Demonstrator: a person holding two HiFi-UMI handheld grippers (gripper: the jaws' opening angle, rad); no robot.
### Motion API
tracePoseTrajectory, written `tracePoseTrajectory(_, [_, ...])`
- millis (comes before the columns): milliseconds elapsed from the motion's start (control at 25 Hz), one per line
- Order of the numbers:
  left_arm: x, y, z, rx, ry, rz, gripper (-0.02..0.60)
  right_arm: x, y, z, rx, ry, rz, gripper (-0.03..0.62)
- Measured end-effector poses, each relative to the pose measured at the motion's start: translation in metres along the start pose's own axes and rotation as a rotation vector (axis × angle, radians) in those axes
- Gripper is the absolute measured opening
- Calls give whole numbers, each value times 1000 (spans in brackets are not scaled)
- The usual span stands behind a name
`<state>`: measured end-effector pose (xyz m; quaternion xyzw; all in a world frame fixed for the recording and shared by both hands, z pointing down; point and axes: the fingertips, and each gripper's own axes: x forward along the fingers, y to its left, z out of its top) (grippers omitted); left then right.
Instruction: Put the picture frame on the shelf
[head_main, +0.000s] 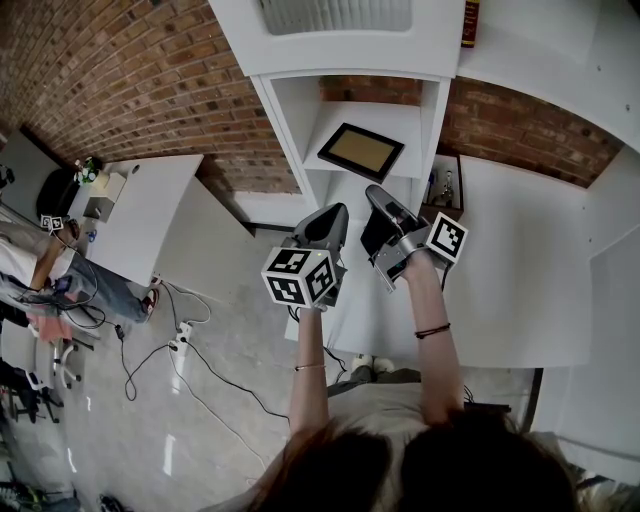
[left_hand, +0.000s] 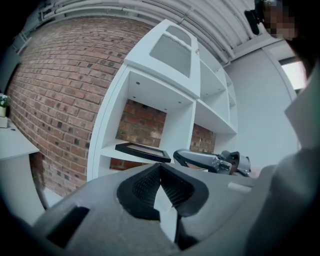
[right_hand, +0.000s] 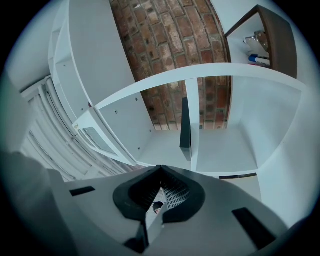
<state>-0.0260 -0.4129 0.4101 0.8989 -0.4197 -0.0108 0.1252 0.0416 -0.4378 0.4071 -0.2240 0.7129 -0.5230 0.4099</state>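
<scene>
In front of the white shelving unit (head_main: 282, 112), the left gripper (head_main: 333, 214) is hovering level, its jaws pressed together on nothing. Just beyond it, the picture frame (head_main: 361, 151) is lying flat on the shelf (head_main: 395, 118) inside the open compartment, and neither tool is touching it. To the right, the right gripper (head_main: 377, 196) is pointing slightly upward, its jaws likewise clenched and empty, a little short of the shelf's front edge. Judging by this, the placing is looking finished; only drawing both grippers away seems to be remaining.
</scene>
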Motion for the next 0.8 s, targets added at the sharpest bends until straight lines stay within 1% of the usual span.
tracePoseTrajectory(360, [-1,0,1,-1,2,-8,11,0,2,0,4,-8,3,9])
tracePoseTrajectory(800, [-2,1,4,-4,-5,1,11,0,4,-1,15,-1,11,9])
